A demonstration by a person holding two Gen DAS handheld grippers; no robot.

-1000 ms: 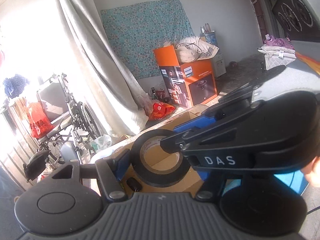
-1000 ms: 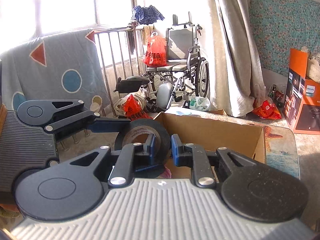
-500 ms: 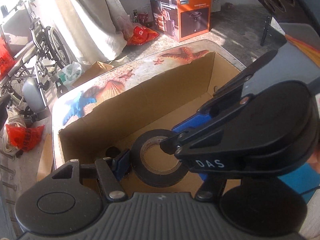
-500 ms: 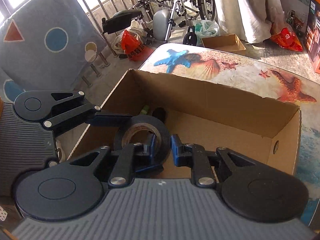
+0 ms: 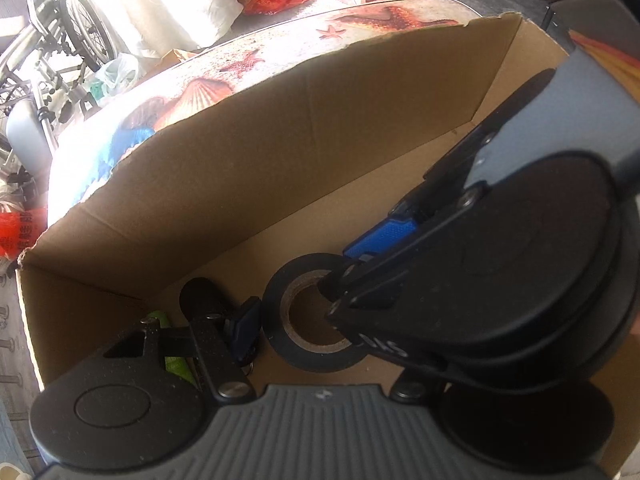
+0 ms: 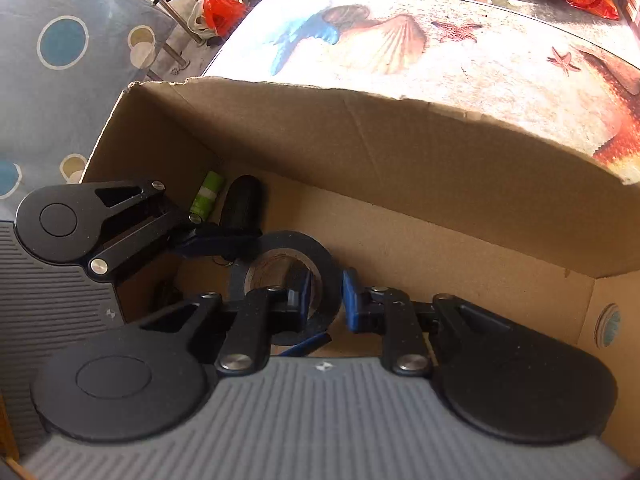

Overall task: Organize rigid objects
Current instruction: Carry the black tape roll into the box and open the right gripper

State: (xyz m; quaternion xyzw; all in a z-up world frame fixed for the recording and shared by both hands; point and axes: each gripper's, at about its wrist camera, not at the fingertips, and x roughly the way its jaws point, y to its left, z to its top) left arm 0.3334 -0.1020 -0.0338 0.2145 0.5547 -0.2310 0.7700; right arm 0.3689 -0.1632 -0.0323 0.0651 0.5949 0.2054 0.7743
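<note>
A black tape roll point(image 5: 308, 344) point(image 6: 320, 256) sits low inside the open cardboard box point(image 5: 280, 152) point(image 6: 400, 152). My left gripper point(image 5: 296, 316) spans the roll, its left pad point(image 5: 244, 326) at the roll's outer edge; its right finger is hidden behind the right gripper. My right gripper point(image 6: 325, 300) pinches the roll's wall, one blue pad point(image 6: 305, 300) inside the hole, the other outside. Both look shut on the roll.
A green cylinder point(image 6: 206, 196) and a black cylinder point(image 6: 242, 204) lie in the box's far left corner. The box stands on a table with a seashell print point(image 6: 440, 40). A wheelchair point(image 5: 52, 40) and bags are beyond it.
Both grippers have carried the tape roll down from above the box rim to near the box floor. The views tilted downward into the box.
</note>
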